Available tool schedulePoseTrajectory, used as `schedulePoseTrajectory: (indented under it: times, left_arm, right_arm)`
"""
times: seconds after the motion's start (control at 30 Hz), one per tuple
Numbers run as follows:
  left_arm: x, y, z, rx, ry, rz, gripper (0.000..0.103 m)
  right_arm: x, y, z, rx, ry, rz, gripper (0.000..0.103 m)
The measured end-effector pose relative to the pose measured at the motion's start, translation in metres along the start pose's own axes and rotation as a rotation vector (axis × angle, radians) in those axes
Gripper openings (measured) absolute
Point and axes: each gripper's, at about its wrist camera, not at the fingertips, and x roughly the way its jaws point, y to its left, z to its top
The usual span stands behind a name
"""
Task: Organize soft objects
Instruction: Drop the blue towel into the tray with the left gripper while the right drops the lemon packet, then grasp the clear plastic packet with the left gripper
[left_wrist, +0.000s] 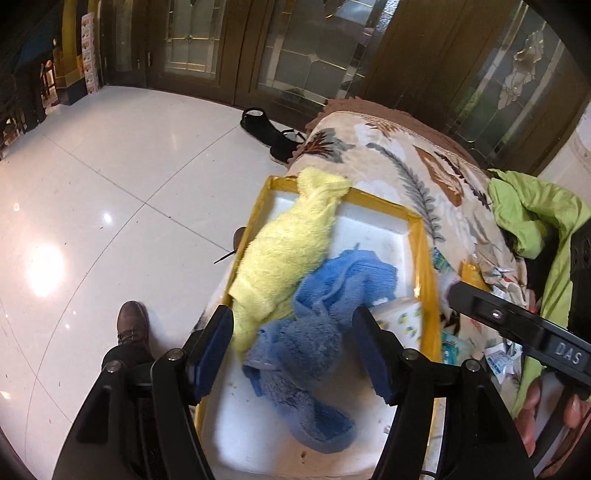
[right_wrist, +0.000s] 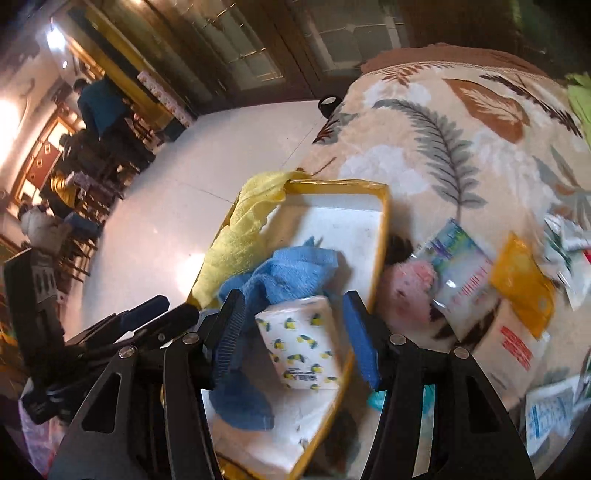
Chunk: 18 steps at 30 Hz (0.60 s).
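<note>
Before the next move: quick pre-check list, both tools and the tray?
1. Left tool open, nothing pinched: ok; grey-blue plush lies loose between its fingers.
2. Right tool clear of the tissue pack: ok, gaps on both sides.
3. Yellow towel fully inside the tray: not ok, it drapes over the rim.
4. Blue towel in tray: ok.
5. Packets on the blanket sorted: not ok.

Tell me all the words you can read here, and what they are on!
"DAS": white letters on the black body of the right tongs.
White tissue pack with yellow prints: small print, too blurred.
Packets on the blanket: red print, too blurred.
Nothing else is readable.
</note>
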Motion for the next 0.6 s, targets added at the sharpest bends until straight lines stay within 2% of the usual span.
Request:
schedulePoseTrajectory:
  times: [0.07,0.17,0.27,0.43,0.6]
  left_arm:
    - [-0.005,-0.007,0.0,0.007,-0.009,-0.01,0.067]
    - [-0.014,-0.019,0.001,0.018,-0.016,-0.048,0.068]
    - [-0.019,-0.037,0.0,0.04,-0.014,-0.093,0.073]
    - [-0.016,-0.076,-0.009,0.127,0.013,-0.124,0.074]
    - [-0.007,-0.111,-0.021,0.215,0.048,-0.116,0.074]
  right_arm:
    - [-0.016,-0.009,-0.006,0.018,-0.019,0.008,0.055]
    - [-0.052,-0.032,-0.019,0.065,-0.092,0.011,0.055]
    - [-0.083,-0.058,-0.036,0.101,-0.15,-0.025,0.055]
    - [-0.098,-0.092,-0.068,0.153,-0.125,-0.056,0.055]
    - [-0.1,-0.12,-0.096,0.244,-0.106,-0.049,0.055]
